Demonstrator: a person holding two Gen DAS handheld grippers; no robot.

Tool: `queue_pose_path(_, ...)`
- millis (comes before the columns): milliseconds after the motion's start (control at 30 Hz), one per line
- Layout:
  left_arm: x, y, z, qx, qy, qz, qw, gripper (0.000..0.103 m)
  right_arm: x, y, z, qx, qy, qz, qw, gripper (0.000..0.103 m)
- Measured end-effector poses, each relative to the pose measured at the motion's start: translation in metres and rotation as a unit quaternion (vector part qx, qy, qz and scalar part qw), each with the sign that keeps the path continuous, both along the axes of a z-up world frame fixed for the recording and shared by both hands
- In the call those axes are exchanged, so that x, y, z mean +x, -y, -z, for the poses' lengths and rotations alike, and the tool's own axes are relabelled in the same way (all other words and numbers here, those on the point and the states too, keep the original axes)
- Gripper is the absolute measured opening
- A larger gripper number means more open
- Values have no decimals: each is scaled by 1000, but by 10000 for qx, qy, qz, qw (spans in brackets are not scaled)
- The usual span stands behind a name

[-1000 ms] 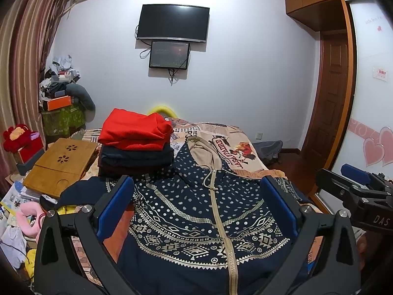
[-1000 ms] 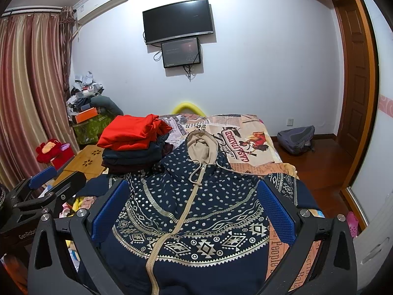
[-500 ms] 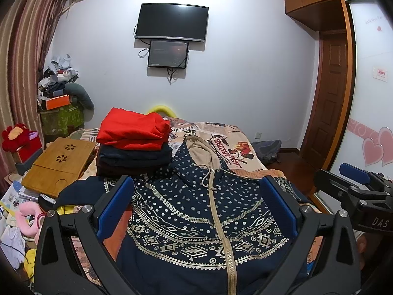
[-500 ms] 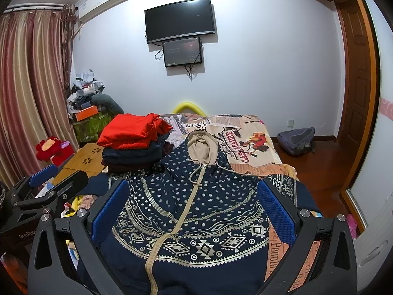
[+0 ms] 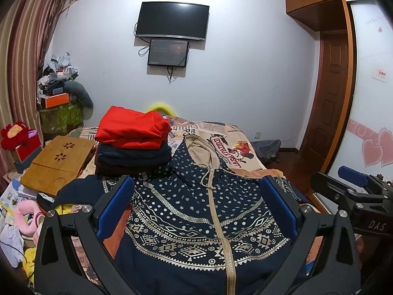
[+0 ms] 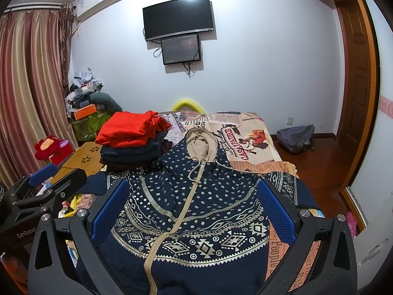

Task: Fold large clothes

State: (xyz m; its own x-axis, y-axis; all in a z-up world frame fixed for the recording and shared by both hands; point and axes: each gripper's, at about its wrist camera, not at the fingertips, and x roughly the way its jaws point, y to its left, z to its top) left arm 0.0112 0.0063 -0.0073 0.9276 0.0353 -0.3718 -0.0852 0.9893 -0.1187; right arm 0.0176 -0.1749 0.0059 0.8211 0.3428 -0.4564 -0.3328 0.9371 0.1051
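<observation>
Both your tongs, left gripper and right gripper, gape empty over the zip hoodie; careless sweeps could topple that folded stack.

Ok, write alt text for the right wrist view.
A navy patterned hoodie lies spread face-up on a bed, zipped, its beige hood toward the far wall, framed by the open right claw. A stack of folded clothes topped in red sits beyond its shoulder; the left claw hovers at the left edge.
</observation>
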Motion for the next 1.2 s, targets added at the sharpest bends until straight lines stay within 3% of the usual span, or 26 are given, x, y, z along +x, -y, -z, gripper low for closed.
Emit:
queue_pose_path(467,10,-12,5,-112,-66,-73,9999,103,12,-4,3,-112,-44,78,9999,103)
queue_pose_path(733,36,-34,14,-309,-249,-93,9992,103,38,-7,0,-113,-15,117,9999,103)
queue_pose_path(867,52,-56,15,-135,-210,-361,9990,103,56,-14,-2,-282,95,199,9994,103)
queue_pose_path(1067,78,-101,21,-231,-257,-621,9975,103,89,-25,6,-574,136,293,9978,103)
queue_pose_path(1200,106,-132,44,-300,-629,-463,9965,103,111,-32,16,-743,18,301,9968,103)
